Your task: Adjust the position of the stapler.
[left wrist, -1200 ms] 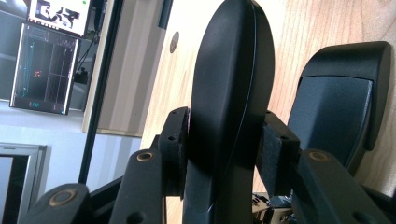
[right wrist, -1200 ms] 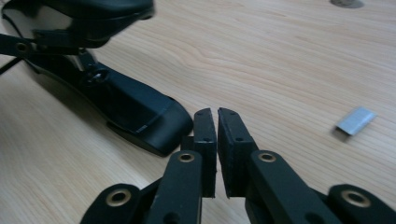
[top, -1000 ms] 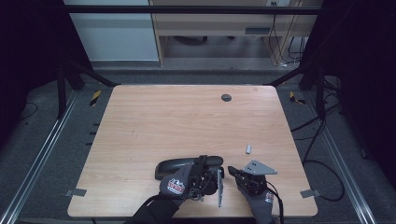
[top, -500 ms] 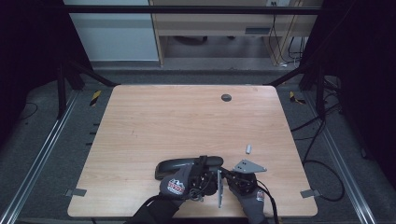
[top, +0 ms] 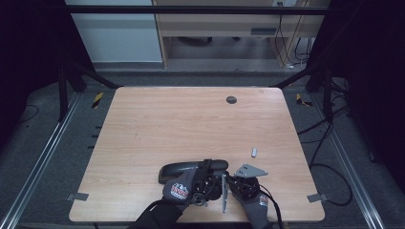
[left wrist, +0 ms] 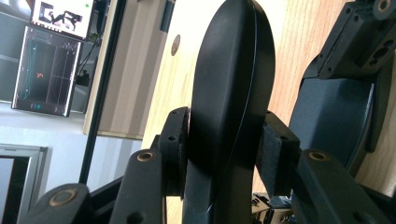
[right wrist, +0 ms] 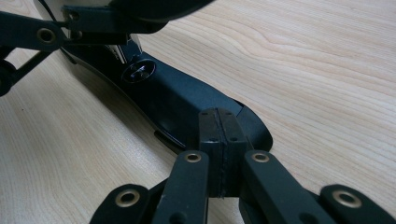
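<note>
Left gripper [left wrist: 224, 140]: jaws clamped on both sides of a long black handle-like object [top: 184, 169], pads pressing its faces.
Right gripper [right wrist: 218, 140]: pads pressed together with nothing between, tips just over the object's rounded end.
Object: near the table's [top: 191, 124] front edge.
Change: right gripper has slid left, closer to the left one.

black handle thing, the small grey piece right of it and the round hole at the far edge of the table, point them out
black handle [top: 179, 169], high view, its bare left end beyond the gloved hand.
small grey piece [top: 254, 152], high view, its middle, lying alone on the wood.
round hole [top: 231, 99], high view, its dark centre.
</note>
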`<state>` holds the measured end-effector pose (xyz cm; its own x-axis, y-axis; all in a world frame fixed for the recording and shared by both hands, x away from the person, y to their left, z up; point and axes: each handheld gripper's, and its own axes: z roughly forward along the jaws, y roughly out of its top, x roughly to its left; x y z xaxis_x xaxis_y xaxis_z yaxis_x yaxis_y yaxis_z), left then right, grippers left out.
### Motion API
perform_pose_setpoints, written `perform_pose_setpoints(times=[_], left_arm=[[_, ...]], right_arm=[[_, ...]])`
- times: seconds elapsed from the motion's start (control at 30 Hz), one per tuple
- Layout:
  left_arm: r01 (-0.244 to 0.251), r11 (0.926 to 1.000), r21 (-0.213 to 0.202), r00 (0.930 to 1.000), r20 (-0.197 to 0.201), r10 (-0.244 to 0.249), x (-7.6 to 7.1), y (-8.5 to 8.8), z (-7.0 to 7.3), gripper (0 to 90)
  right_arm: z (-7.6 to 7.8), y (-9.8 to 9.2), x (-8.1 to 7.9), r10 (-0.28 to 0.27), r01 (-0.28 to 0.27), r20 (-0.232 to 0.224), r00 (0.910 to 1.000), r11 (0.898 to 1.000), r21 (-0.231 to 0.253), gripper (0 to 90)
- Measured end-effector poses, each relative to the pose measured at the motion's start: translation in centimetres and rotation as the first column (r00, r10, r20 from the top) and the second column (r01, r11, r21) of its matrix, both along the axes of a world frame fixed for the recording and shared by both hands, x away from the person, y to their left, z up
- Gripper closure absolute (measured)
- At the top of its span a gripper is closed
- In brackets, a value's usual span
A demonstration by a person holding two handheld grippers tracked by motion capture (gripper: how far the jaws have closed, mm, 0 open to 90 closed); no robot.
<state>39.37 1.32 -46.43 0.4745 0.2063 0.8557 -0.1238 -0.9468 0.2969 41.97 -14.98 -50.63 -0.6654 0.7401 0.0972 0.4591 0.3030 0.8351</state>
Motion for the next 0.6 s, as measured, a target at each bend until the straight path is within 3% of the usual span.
perform_pose_setpoints(times=[0.17, 0.6], left_arm=[[-0.003, 0.9998, -0.018, 1.0, 0.005, 0.003, 0.0, 0.3, 0.5, 58.6], [-0.014, 0.9921, -0.125, 0.9999, 0.0, 0.014, 0.0, 1.8, 2.2, 59.0]], right_arm=[[0.0, 0.0, 0.0, -0.001, 0.001, 0.001, 1.0, 1.0, 0.003, 90.0], [0.0, 0.1, -0.1, -0.002, 0.002, 0.004, 1.0, 1.0, -0.002, 90.0]])
